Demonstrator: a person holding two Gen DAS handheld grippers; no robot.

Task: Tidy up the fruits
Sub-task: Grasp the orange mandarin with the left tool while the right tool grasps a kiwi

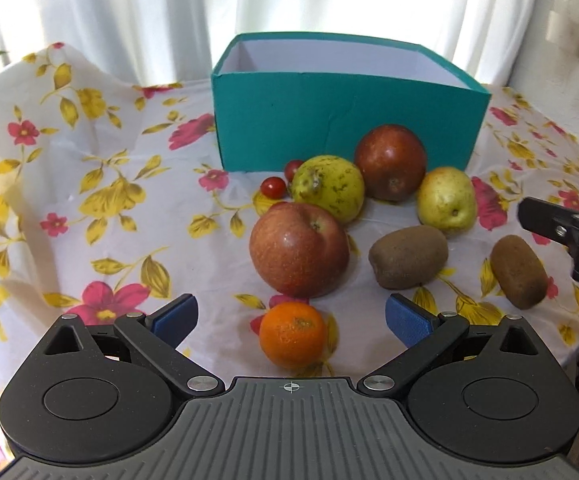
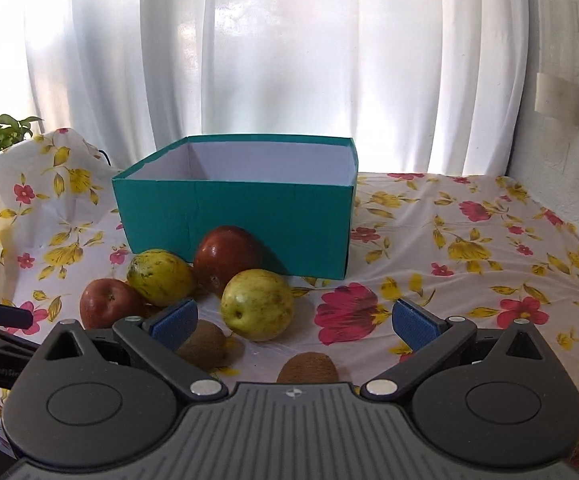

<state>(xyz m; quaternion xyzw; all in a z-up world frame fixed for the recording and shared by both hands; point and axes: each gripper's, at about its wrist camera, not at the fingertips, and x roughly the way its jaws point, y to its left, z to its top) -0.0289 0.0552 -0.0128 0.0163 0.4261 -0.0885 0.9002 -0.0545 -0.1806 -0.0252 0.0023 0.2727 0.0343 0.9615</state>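
The small round orange mandarin (image 1: pixel 292 334) lies on the surface covered by a white cloth printed with red and yellow flowers (image 1: pixel 89 184), nearest of all the fruit to the left claw (image 1: pixel 291 318). It sits between that claw's two blue-padded fingers (image 1: pixel 175 316), roughly centred, with clear gaps on both sides; the jaws stand spread wide and hold nothing. This looks like the first pick, since the teal cardboard box with a white inside (image 1: pixel 329 120) shows no fruit in the part of its interior that can be seen.

To do the grasp well, I judge the left claw should go forward and down until the pads flank the mandarin's widest part, then close gently, as the skin is soft and the fruit can roll. The large red apple (image 1: pixel 299 250) sits just behind it, nearly touching, so pushing too deep would likely nudge it.

Behind the apple lie a speckled yellow-green pear (image 1: pixel 329 186), two small red cherry tomatoes (image 1: pixel 273 187), a dark red apple (image 1: pixel 391 162) against the box wall, a paler yellow-green pear (image 1: pixel 447 200) and two brown fuzzy kiwis (image 1: pixel 409 256).

The right claw (image 2: pixel 295 320) is also spread and empty, hovering over one kiwi (image 2: pixel 309 366) at its base, well apart from the mandarin.
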